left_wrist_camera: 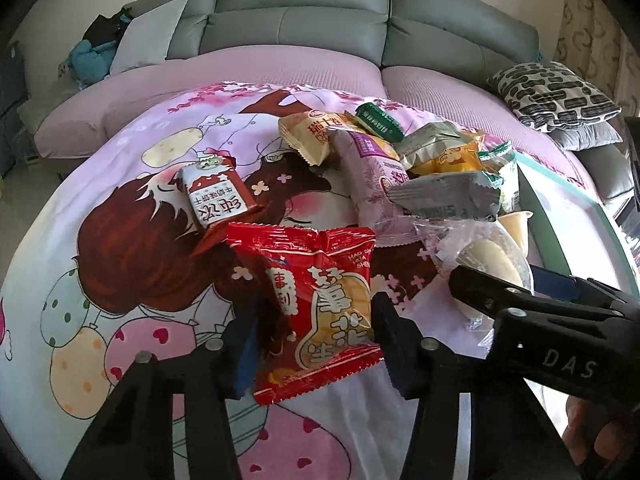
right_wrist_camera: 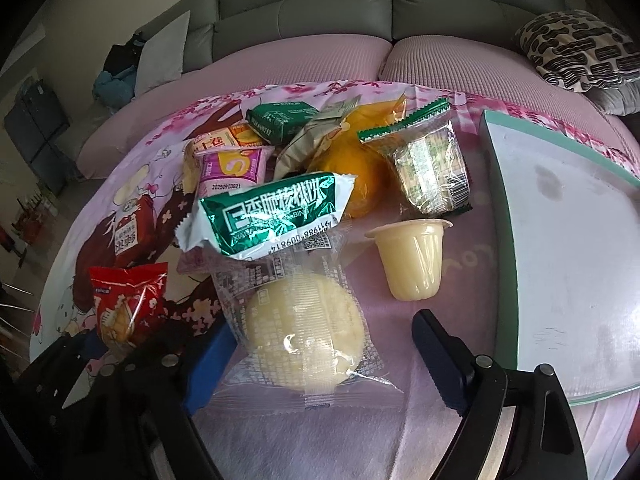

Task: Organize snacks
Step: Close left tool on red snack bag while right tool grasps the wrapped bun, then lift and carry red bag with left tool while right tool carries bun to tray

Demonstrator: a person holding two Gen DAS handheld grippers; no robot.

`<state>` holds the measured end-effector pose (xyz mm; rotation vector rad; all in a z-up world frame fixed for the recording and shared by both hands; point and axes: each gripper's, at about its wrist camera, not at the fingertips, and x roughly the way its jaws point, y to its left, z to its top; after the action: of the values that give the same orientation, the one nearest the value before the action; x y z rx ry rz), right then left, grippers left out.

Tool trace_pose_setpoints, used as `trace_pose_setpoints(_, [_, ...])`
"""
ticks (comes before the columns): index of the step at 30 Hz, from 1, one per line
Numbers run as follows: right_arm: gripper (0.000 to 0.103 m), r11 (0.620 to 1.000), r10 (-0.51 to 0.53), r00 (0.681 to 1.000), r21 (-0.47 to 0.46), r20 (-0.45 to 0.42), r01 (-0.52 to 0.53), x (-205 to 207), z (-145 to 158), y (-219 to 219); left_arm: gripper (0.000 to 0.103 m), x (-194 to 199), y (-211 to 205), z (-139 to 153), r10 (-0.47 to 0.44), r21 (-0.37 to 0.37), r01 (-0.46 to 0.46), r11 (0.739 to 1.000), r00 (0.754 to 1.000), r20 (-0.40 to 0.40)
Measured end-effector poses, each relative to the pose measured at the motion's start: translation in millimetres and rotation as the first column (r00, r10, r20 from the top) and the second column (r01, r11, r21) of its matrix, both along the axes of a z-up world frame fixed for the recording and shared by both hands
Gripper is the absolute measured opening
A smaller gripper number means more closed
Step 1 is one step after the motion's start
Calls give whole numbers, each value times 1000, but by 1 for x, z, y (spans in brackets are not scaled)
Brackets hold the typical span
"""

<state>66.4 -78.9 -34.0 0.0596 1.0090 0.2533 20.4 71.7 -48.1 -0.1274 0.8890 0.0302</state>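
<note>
So the left tool [left_wrist_camera: 316,344] is clamped on the red peanut packet [left_wrist_camera: 320,312], one pad on each side edge, with the packet sticking up toward 12 o'clock from the grip and its crimped top flaring out above the pads. The brown-and-white biscuit pack [left_wrist_camera: 216,196] lies at about 11 o'clock from it on the cartoon bedspread [left_wrist_camera: 120,280], apart from the tool. The right tool [right_wrist_camera: 320,356] is spread apart, not gripping anything; the round pale pastry in a clear wrapper [right_wrist_camera: 306,328] lies right between its two fingers, the blue left pad [right_wrist_camera: 210,364] at the wrapper's edge and the right finger [right_wrist_camera: 440,356] clear of it. At 1 o'clock from that pastry the jelly cup [right_wrist_camera: 412,260] lies near the right finger. At 12 o'clock the green walnut-cake packet [right_wrist_camera: 272,216] overlaps the pastry's wrapper top, and behind it sits the rest of the snack heap, including an orange packet [right_wrist_camera: 352,172] and a clear pack with green edges [right_wrist_camera: 432,168]. The white tray with a teal rim [right_wrist_camera: 496,184] sits at 2 o'clock, beside the heap.
</note>
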Motion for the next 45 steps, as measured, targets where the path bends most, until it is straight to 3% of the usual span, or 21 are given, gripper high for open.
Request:
trace_pose_setpoints(15, [89, 997, 68, 993, -44, 94, -65, -14, 22, 12, 52, -3, 14, 2, 46, -15, -47, 999, 999, -19])
trace_pose_setpoints(21, [83, 995, 94, 994, 15, 50, -95, -11, 15, 16, 52, -4, 24, 1, 74, -32, -75, 997, 997, -25])
trace_pose_setpoints(31, [83, 999, 41, 999, 24, -4, -41, 1, -6, 13, 53, -6, 33, 0, 93, -52, -94, 994, 995, -31])
trace_pose_setpoints(40, [83, 999, 44, 999, 14, 17, -44, 2, -7, 16, 53, -5, 33, -2, 90, -52, -92, 994, 995, -30])
trace_pose_setpoints(43, [67, 999, 33, 999, 17, 21, -34, 2, -5, 13, 53, -5, 33, -1, 88, -48, -90, 995, 996, -31])
trace_pose_setpoints(45, [63, 999, 38, 999, 36, 19, -38, 2, -4, 9, 51, -5, 32, 1, 87, -47, -89, 995, 996, -28])
